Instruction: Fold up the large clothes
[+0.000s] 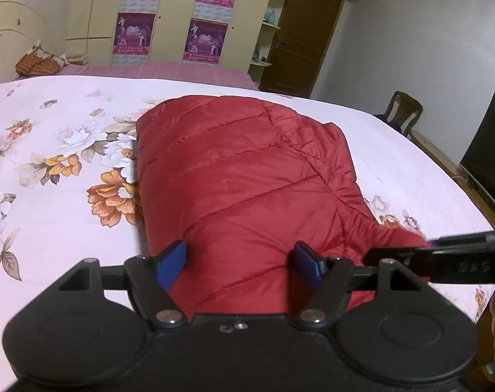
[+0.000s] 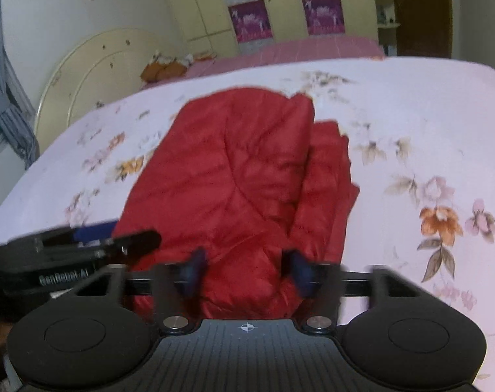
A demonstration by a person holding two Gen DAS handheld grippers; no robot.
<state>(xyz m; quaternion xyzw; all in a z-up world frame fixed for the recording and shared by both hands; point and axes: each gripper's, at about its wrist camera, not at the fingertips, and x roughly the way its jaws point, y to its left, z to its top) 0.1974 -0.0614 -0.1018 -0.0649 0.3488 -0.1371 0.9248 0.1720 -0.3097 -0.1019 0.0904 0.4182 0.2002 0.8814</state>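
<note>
Red quilted puffer jacket [image 1: 241, 176] folded mid-bed; floral bedspread [image 1: 51, 163] bare around. Left claw [image 1: 239, 263], right claw [image 2: 244, 269] spread wide, gripping nothing, over near hem.

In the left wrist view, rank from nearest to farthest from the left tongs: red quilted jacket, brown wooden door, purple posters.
1. Red quilted jacket, between the left tongs.
2. Purple posters, beyond the bed, left.
3. Brown wooden door, far right; close to the posters.

A floral bedspread [image 1: 51, 170] covers the bed, with a yellow wardrobe [image 1: 169, 9], brown door [image 1: 299, 29] and wooden chair [image 1: 404, 111] behind.
</note>
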